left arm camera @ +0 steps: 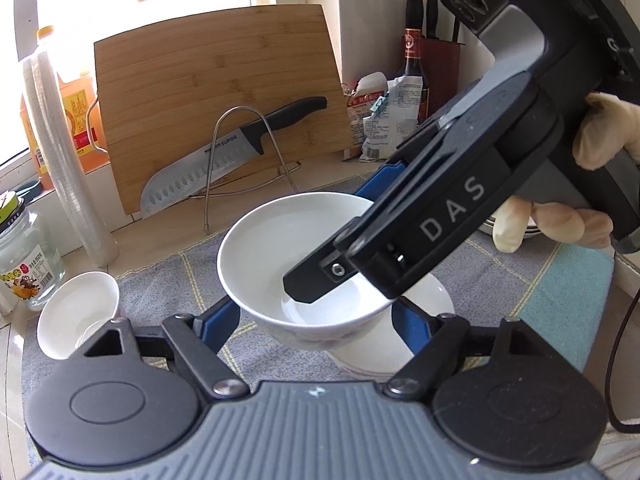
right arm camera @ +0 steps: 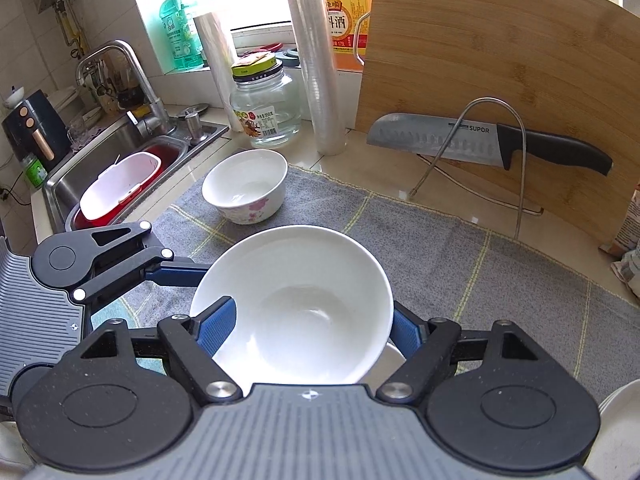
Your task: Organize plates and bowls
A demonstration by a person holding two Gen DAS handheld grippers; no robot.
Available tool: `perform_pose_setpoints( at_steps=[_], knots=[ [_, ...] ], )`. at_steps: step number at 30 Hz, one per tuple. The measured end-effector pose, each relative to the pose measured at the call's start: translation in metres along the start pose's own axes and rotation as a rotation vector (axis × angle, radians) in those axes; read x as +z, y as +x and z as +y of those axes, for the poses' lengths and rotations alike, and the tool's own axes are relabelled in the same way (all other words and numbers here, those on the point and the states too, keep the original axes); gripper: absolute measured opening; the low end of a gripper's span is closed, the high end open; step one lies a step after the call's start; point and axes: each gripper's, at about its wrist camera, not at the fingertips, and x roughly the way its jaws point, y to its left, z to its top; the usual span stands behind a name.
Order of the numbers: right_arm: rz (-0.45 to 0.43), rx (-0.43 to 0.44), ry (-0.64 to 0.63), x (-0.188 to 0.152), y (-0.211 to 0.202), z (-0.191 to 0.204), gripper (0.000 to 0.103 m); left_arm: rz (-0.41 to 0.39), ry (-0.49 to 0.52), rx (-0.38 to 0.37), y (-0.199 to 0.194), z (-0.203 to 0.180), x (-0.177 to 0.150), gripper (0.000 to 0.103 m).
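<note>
A white bowl point(left arm camera: 276, 256) with a pink floral outside hangs tilted above a second white dish point(left arm camera: 424, 320) on the grey mat. My right gripper point(left arm camera: 344, 292) is shut on the bowl's rim, one finger inside and one outside; the bowl fills the right wrist view point(right arm camera: 304, 308). My left gripper point(left arm camera: 316, 320) is open, its blue pads either side of the bowl and apart from it; it shows at the left in the right wrist view point(right arm camera: 160, 268). A smaller floral bowl point(right arm camera: 246, 186) stands on the mat's far left point(left arm camera: 78, 314).
A bamboo cutting board point(left arm camera: 216, 92) and a knife point(left arm camera: 224, 156) on a wire rack point(left arm camera: 244, 160) stand behind. A glass jar point(right arm camera: 266, 108), plastic cup stacks point(right arm camera: 316, 60), oil bottles and a sink point(right arm camera: 116, 160) lie left. White plates point(right arm camera: 620, 432) sit right.
</note>
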Motion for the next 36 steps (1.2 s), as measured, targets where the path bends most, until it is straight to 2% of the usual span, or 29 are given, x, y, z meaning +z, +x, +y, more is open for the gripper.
perform_pose_setpoints(
  at_steps=[12,36],
  knots=[
    [0.028,-0.044,0.092,-0.032,-0.007,-0.017,0.085,0.034,0.033,-0.091,0.016,-0.026,-0.008,0.083],
    [0.048,-0.050,0.126,-0.046,0.004,-0.025,0.085,0.067,0.064,-0.108,0.032,-0.034,-0.017,0.083]
  ],
)
